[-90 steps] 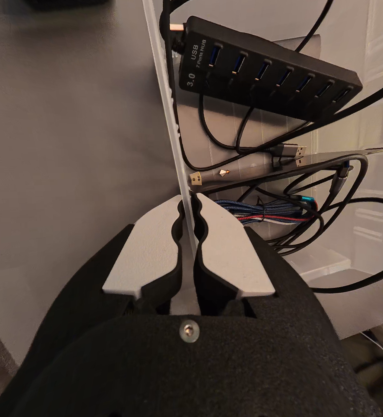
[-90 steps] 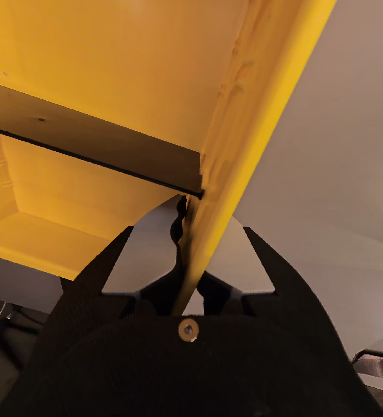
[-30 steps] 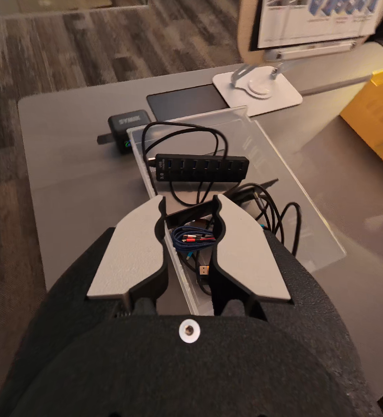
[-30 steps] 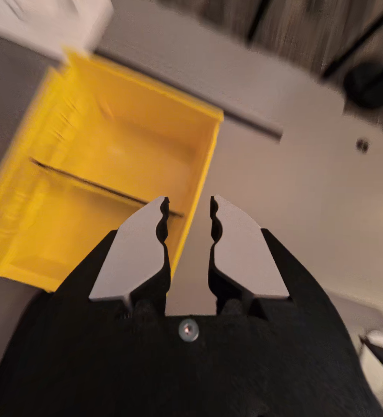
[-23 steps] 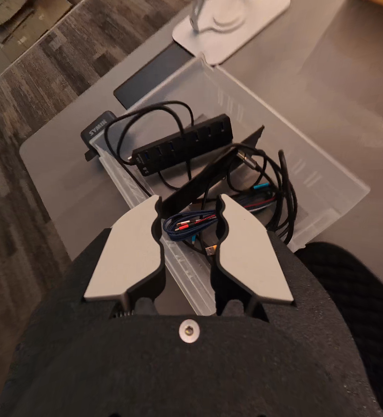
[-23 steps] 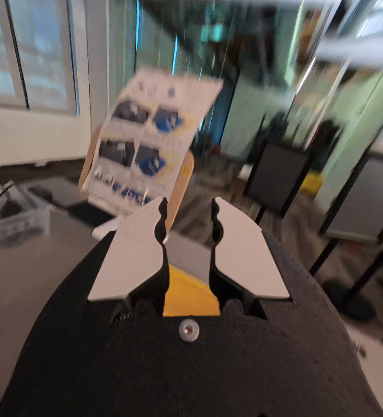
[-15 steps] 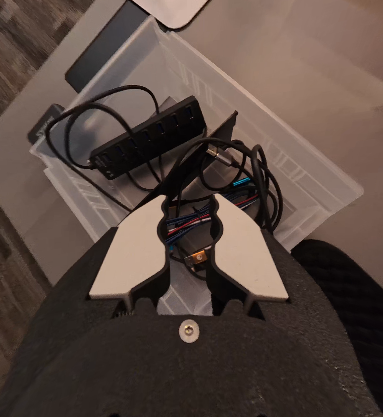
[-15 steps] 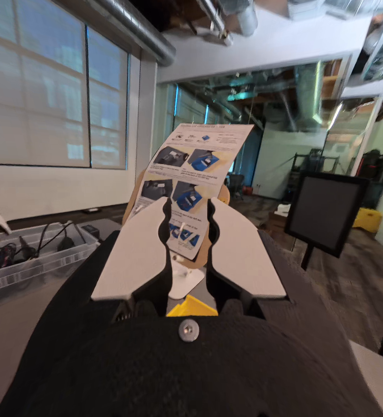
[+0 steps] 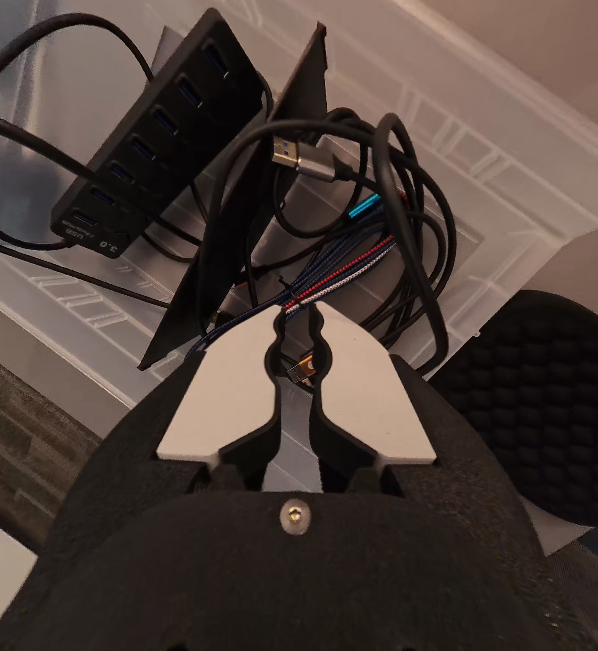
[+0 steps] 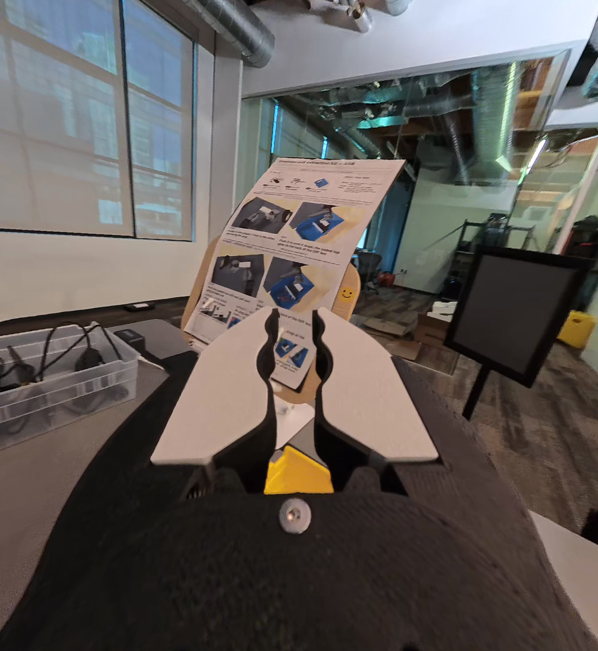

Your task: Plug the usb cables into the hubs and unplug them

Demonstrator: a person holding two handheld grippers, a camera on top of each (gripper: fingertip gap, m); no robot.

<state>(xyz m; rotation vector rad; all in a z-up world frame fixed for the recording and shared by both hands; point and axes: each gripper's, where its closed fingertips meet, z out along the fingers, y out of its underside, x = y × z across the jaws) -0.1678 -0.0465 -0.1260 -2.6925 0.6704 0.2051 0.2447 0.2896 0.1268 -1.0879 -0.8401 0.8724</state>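
I see the clear bin [image 9: 501, 148] holding the black hub [image 9: 156, 141], every port empty, and loose cables [image 9: 343, 267]. Nothing plugged yet, I judge. My left gripper [image 9: 297, 313] hovers over them, slightly parted, empty; my right gripper [image 10: 293, 315] likewise, aimed away.

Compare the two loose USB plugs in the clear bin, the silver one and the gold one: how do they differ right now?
The silver plug lies high on the cable pile near the black hub; the gold plug lies low, framed between the left gripper fingers. The silver one has a long grey metal shell; the gold one looks shorter, its cable hidden behind a finger. Both are unplugged and ungripped.
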